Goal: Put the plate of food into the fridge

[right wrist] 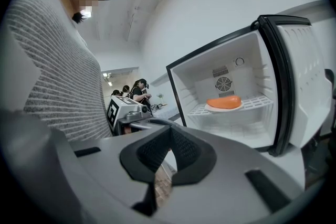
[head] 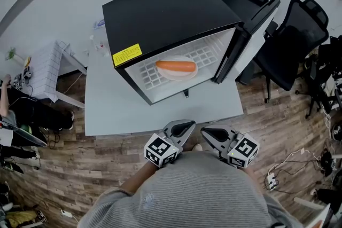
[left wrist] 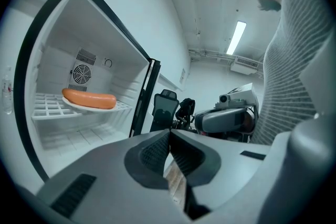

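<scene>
Plate of food (head: 179,76) on the wire shelf (head: 152,75) inside the open fridge (head: 160,18), at twelve o'clock; left gripper (head: 186,125) at six, jaws shut tight, empty; right gripper (head: 206,130) just beside, same.

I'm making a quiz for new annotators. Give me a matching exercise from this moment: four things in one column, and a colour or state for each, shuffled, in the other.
Things: 1 plate; 2 fridge door; 3 left gripper; 4 sausage.
States: a swung open; b orange; c shut, empty; d white, on the wire shelf.
Pairs: 1-d, 2-a, 3-c, 4-b.
</scene>
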